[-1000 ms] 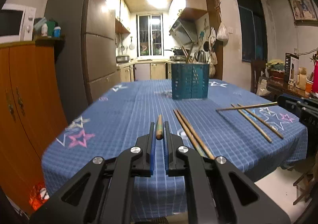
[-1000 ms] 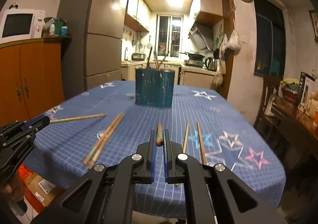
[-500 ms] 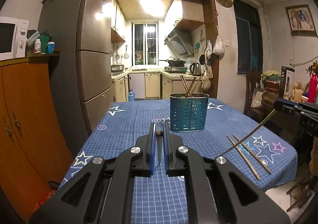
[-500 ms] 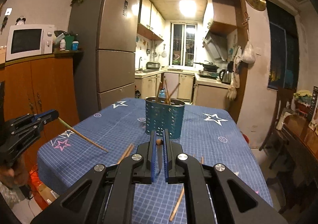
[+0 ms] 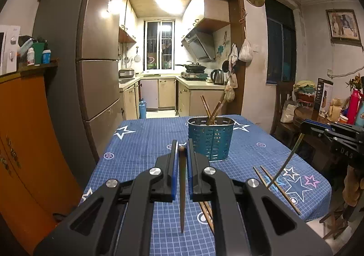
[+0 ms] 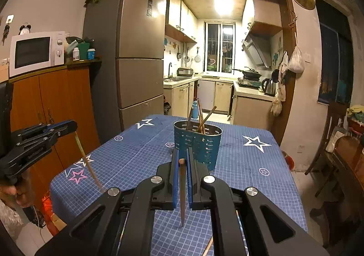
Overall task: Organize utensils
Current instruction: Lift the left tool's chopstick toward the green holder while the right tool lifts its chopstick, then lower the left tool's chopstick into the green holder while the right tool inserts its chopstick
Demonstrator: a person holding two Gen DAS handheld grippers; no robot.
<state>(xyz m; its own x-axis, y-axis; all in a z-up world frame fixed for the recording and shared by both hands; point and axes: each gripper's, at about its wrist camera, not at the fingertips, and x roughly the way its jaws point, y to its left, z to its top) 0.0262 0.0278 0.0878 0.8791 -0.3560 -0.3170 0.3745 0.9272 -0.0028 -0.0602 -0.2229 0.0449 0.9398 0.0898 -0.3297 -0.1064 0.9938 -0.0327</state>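
Both chopsticks are up off the table now: left gripper [image 5: 181,153] and right gripper [image 6: 181,161] each clamp one, holder [image 5: 210,140] next.

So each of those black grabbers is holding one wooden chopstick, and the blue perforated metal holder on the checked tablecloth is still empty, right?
Not quite. The blue perforated metal holder is not empty: several chopsticks already stand in it, as the right wrist view shows. The rest holds: the left gripper and the right gripper each grip one wooden chopstick, above the checked tablecloth.
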